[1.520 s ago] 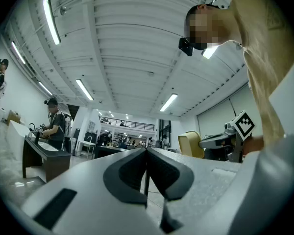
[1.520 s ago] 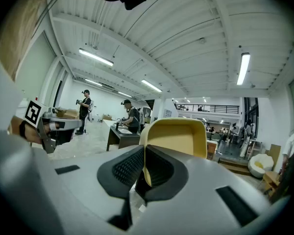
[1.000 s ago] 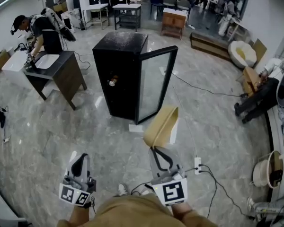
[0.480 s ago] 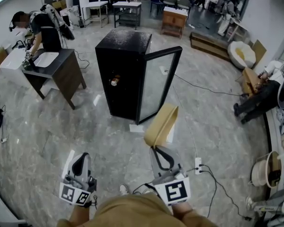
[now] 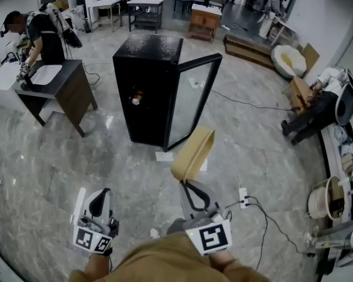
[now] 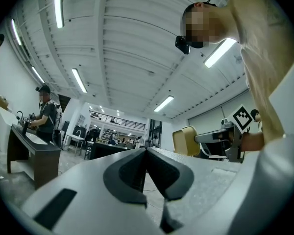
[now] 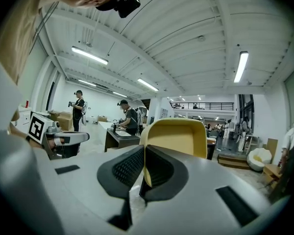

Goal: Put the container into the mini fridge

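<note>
In the head view the mini fridge stands much where it did a second ago, so the carry has gained little. The container, held by the right gripper, is still well short of the open glass door. Paper and a power strip lie on the floor ahead. In the left gripper view, the left gripper has its jaws together and empty. In the right gripper view, the jaws clamp the container's rim.
</note>
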`<state>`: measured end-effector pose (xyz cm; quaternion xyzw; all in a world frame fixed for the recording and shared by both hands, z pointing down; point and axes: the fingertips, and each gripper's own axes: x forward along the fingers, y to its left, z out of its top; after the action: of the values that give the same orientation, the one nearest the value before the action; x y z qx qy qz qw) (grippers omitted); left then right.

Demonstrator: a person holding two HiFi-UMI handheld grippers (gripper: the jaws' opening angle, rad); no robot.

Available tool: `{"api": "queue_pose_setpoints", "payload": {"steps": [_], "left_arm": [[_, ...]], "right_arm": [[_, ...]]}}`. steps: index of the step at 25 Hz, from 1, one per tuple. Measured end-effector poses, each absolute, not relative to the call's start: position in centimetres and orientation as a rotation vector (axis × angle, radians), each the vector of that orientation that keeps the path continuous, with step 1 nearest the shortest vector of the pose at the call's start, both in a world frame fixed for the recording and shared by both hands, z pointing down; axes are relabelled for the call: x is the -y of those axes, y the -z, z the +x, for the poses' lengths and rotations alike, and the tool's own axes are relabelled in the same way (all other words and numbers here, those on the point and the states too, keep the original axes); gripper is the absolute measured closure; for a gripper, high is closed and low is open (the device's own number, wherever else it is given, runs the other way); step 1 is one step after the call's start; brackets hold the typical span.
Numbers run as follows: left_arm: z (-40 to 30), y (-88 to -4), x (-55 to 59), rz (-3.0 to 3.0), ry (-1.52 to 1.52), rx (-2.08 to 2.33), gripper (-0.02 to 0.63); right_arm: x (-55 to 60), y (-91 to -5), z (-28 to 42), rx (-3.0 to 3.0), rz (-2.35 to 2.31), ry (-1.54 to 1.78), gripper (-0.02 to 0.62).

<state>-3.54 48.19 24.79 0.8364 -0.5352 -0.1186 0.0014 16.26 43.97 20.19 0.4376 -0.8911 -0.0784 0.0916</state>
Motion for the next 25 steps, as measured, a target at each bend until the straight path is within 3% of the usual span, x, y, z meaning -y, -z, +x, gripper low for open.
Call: {"api": "queue_pose_setpoints", "payload": {"steps": [13, 25], "left_arm": [[-6.0, -25.4, -45.3, 2.597, 0.373, 1.704, 0.604], [-2.4, -25.4, -36.3, 2.6, 0.332, 1.761, 0.604]], "right_arm": [[-39.6, -20.1, 13.3, 2.695, 1.28, 0.242, 0.589], [-30.3, -20.5, 16.0, 2.737, 1.223, 0.227, 0.589]]}}
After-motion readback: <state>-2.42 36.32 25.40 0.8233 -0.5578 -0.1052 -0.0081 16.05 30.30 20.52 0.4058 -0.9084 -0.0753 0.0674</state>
